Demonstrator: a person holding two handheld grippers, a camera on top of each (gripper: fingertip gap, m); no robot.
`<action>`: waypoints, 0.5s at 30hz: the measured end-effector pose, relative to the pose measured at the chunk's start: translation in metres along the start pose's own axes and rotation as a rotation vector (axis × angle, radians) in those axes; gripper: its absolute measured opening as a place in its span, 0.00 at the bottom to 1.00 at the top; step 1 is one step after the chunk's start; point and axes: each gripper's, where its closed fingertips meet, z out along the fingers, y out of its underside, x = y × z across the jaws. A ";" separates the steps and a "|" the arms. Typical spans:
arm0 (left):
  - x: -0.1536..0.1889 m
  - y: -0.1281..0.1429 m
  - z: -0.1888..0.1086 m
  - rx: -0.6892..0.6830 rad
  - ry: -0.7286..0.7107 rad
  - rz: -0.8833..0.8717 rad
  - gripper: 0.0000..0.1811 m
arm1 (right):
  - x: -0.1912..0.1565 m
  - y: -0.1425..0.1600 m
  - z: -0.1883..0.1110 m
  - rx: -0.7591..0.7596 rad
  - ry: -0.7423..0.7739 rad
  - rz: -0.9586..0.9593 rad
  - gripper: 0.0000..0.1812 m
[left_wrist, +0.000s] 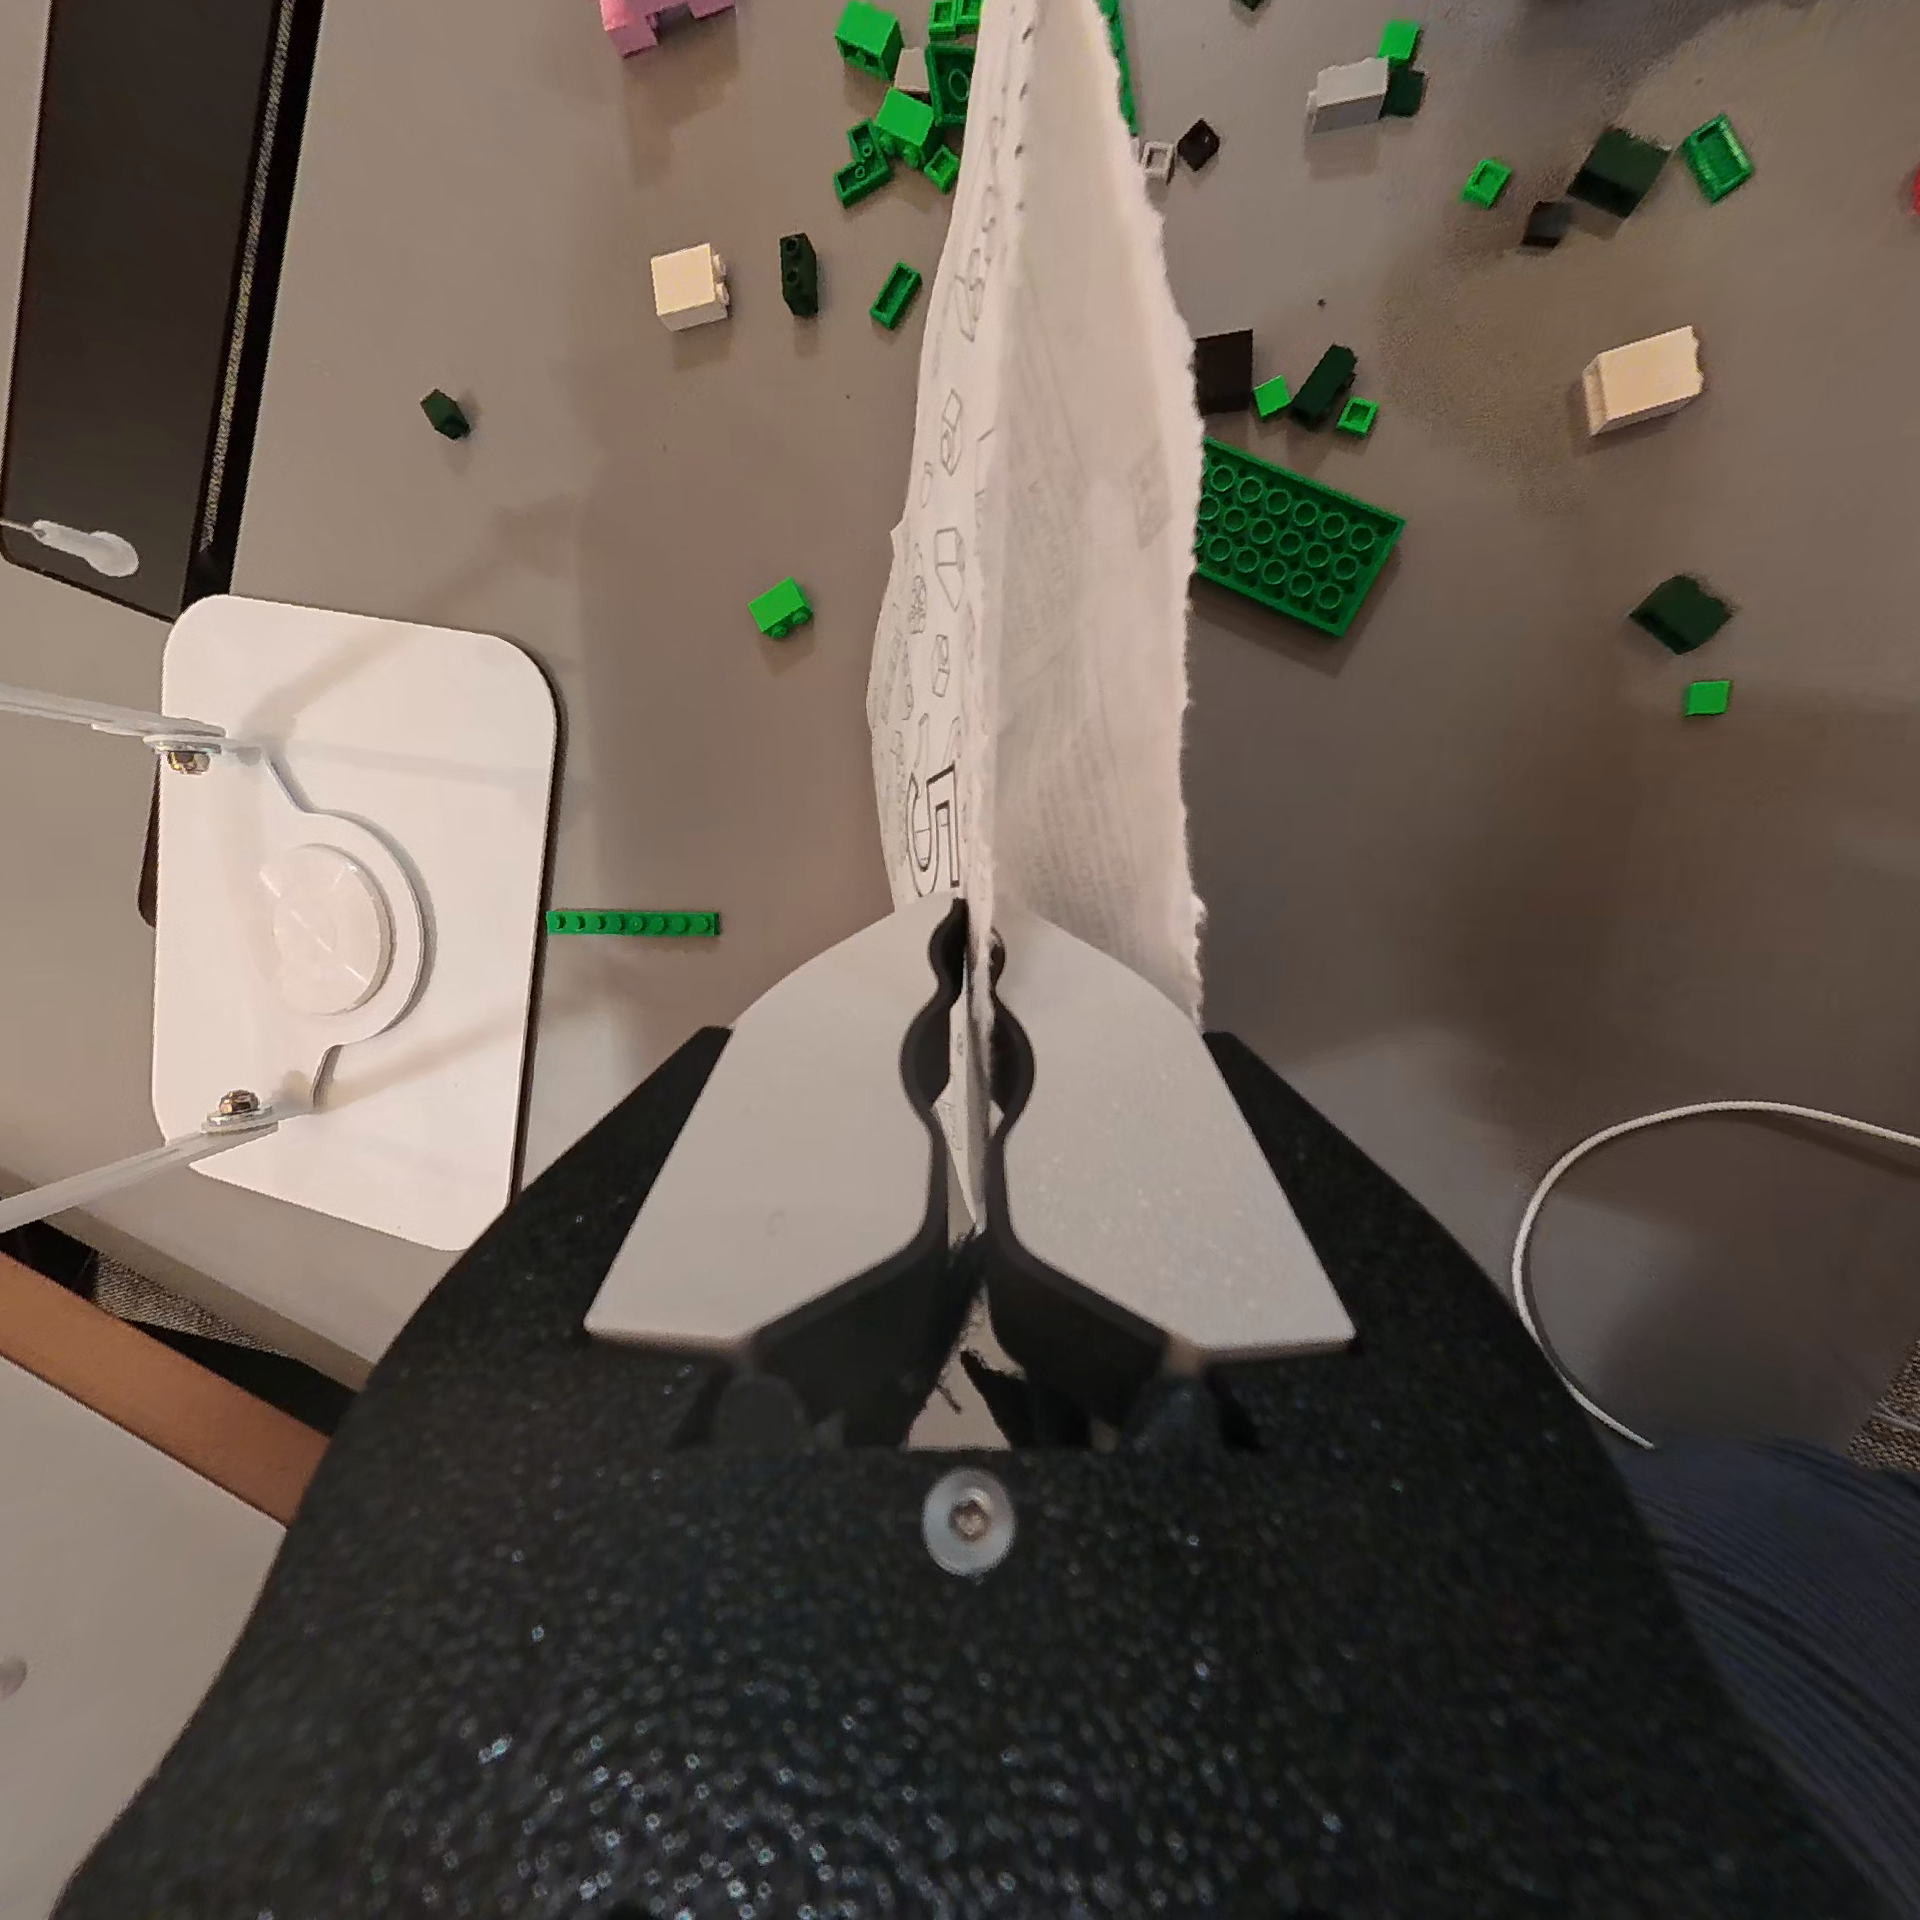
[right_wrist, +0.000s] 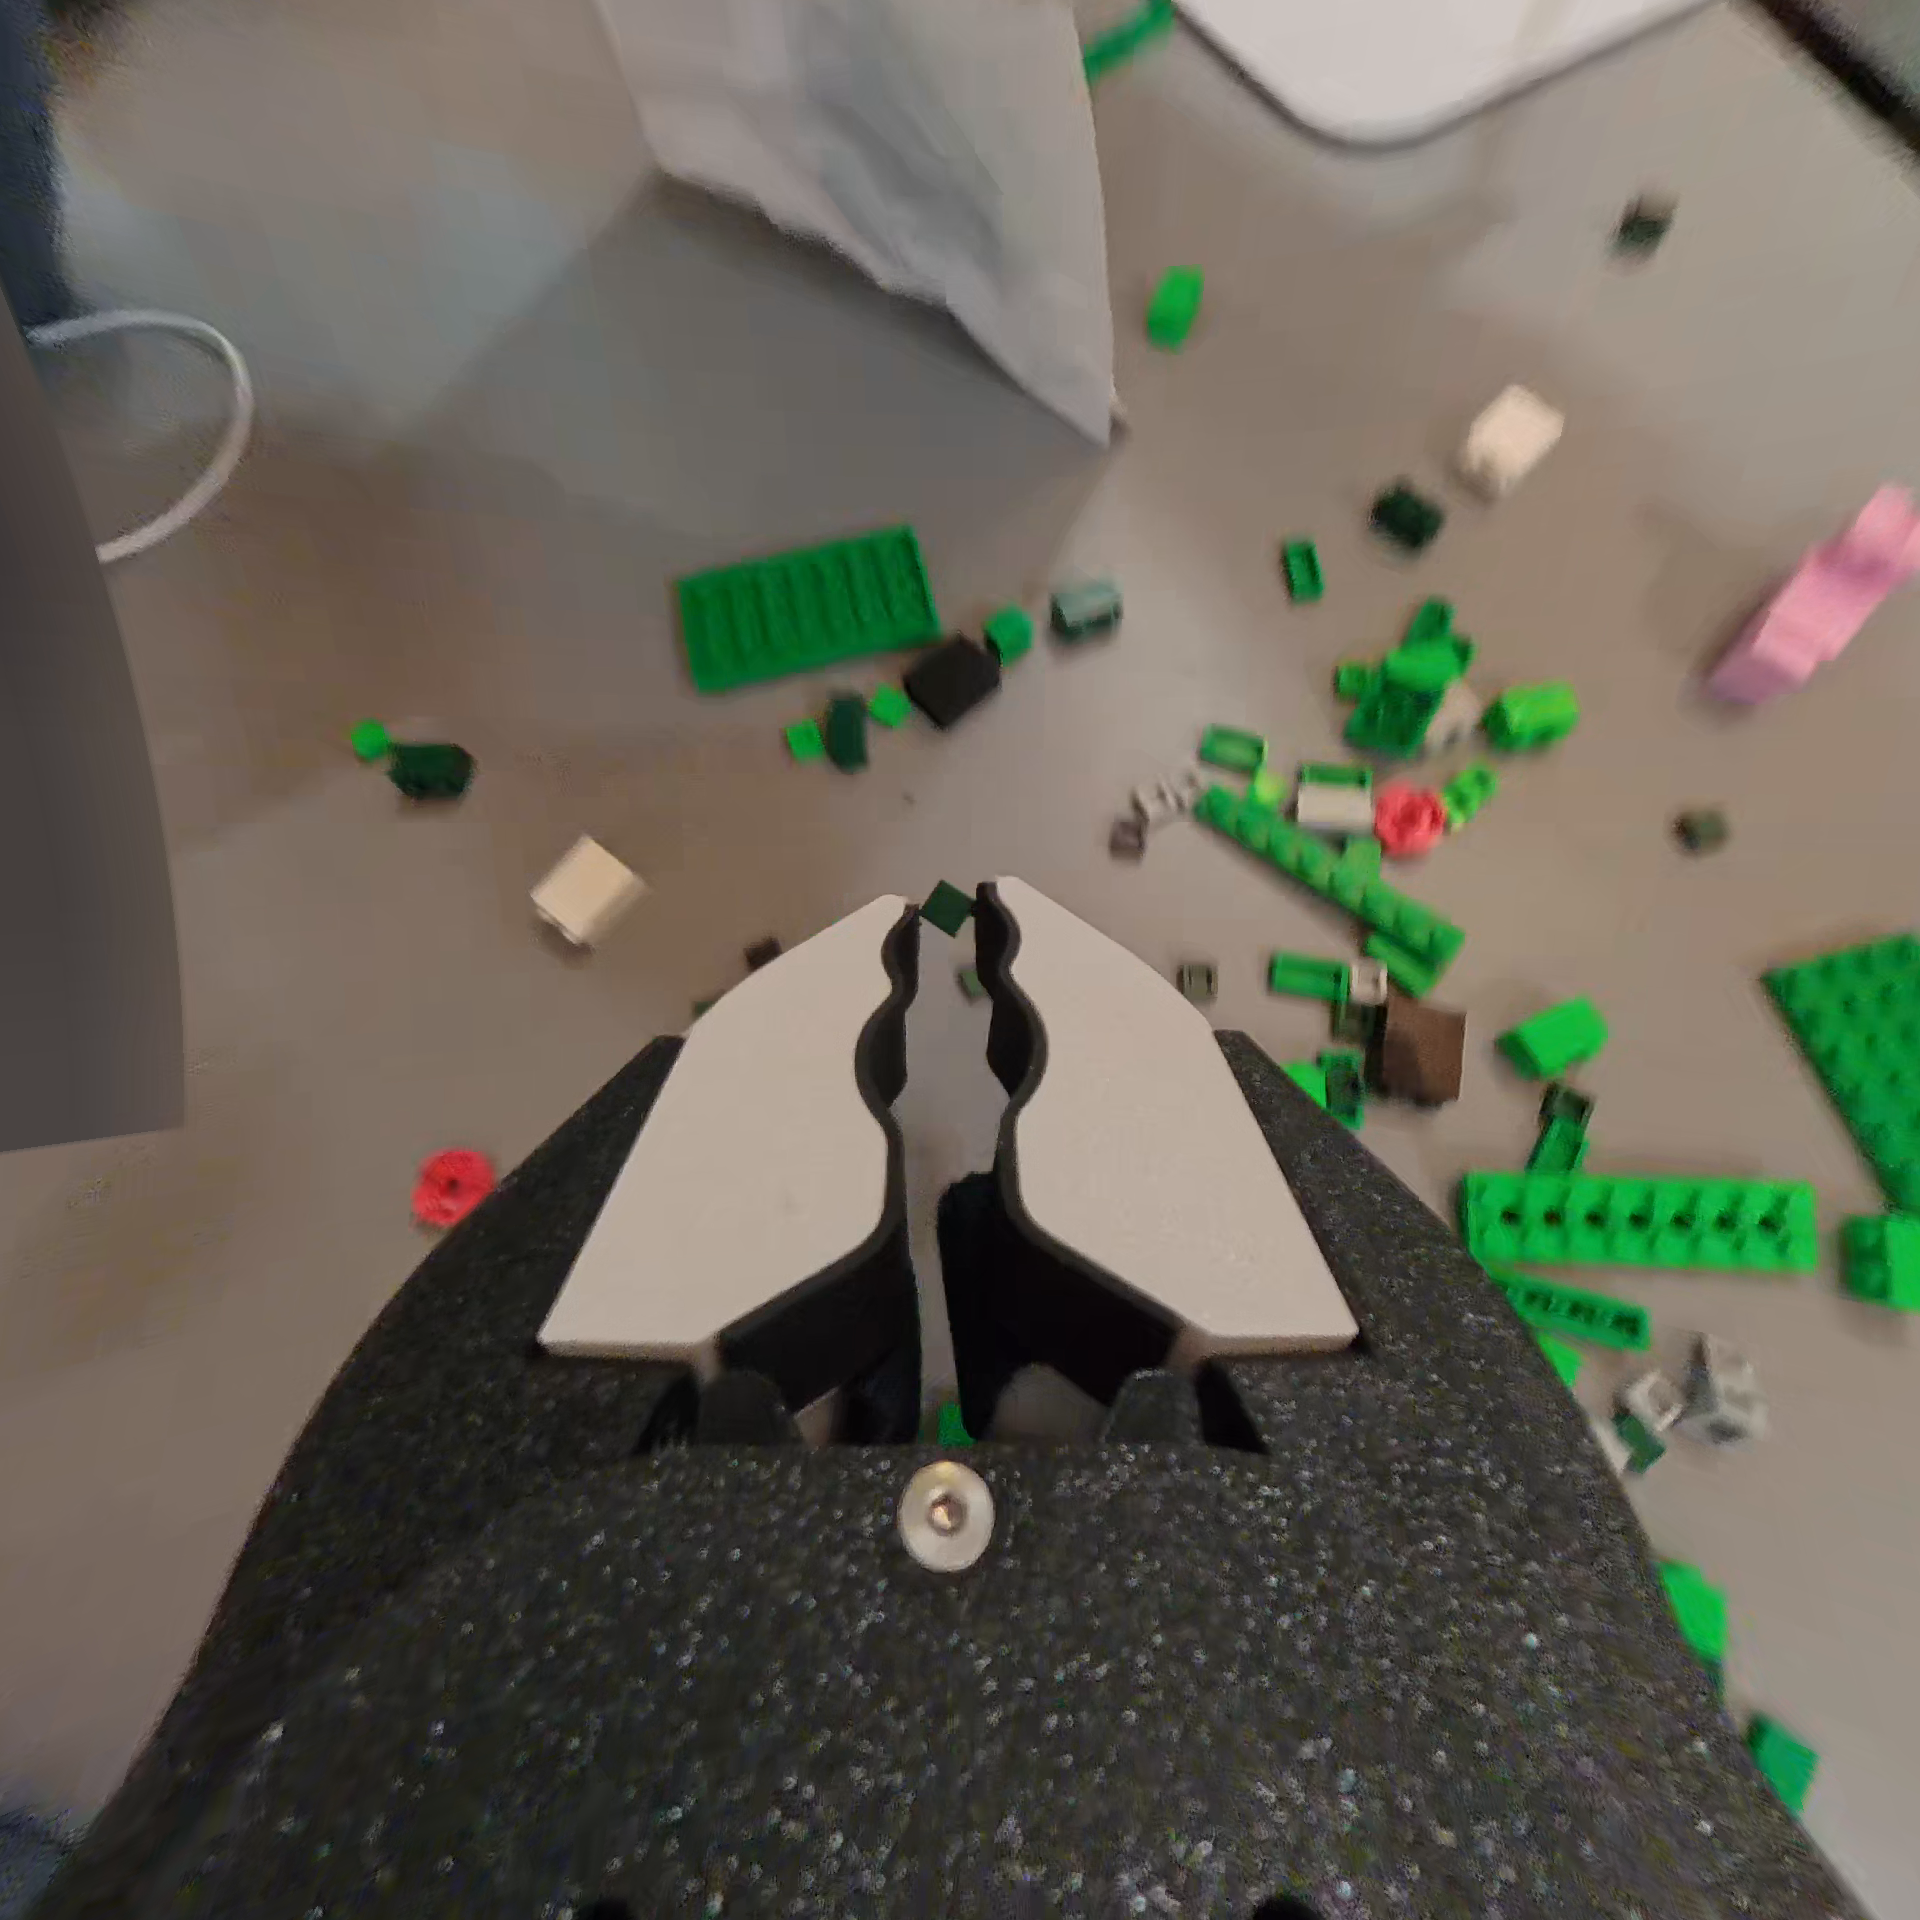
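The left gripper (left_wrist: 971, 925) is clamped on a white printed paper sheet with a torn edge (left_wrist: 1049, 540), held above the grey desk (left_wrist: 520, 364). The right gripper (right_wrist: 948, 899) pinches a small dark green brick (right_wrist: 948, 906) at its tips, with scattered green bricks (right_wrist: 1403, 686) ahead and to its right.

The only print you have in view is on the white paper sheet (left_wrist: 1049, 582) clamped edge-on in your left gripper (left_wrist: 971, 925). Its left face carries small line drawings of bricks, running up the page, and one large outlined numeral just above the fingertips. Its right face carries blocks of fine grey text, too small and too slanted for you to read. From your right wrist view the same sheet (right_wrist: 935, 208) hangs over the table, so blurred that its print shows only as faint grey marks.
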 end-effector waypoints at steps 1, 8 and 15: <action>0.000 0.000 0.000 0.002 0.000 -0.001 0.00 | -0.006 -0.015 -0.002 0.025 -0.007 -0.032 0.06; -0.001 0.001 -0.002 0.011 0.001 -0.006 0.00 | -0.067 -0.135 -0.010 0.182 -0.155 -0.335 0.06; 0.000 0.000 -0.003 0.015 0.001 -0.004 0.00 | -0.082 -0.192 0.030 0.157 -0.148 -0.452 0.06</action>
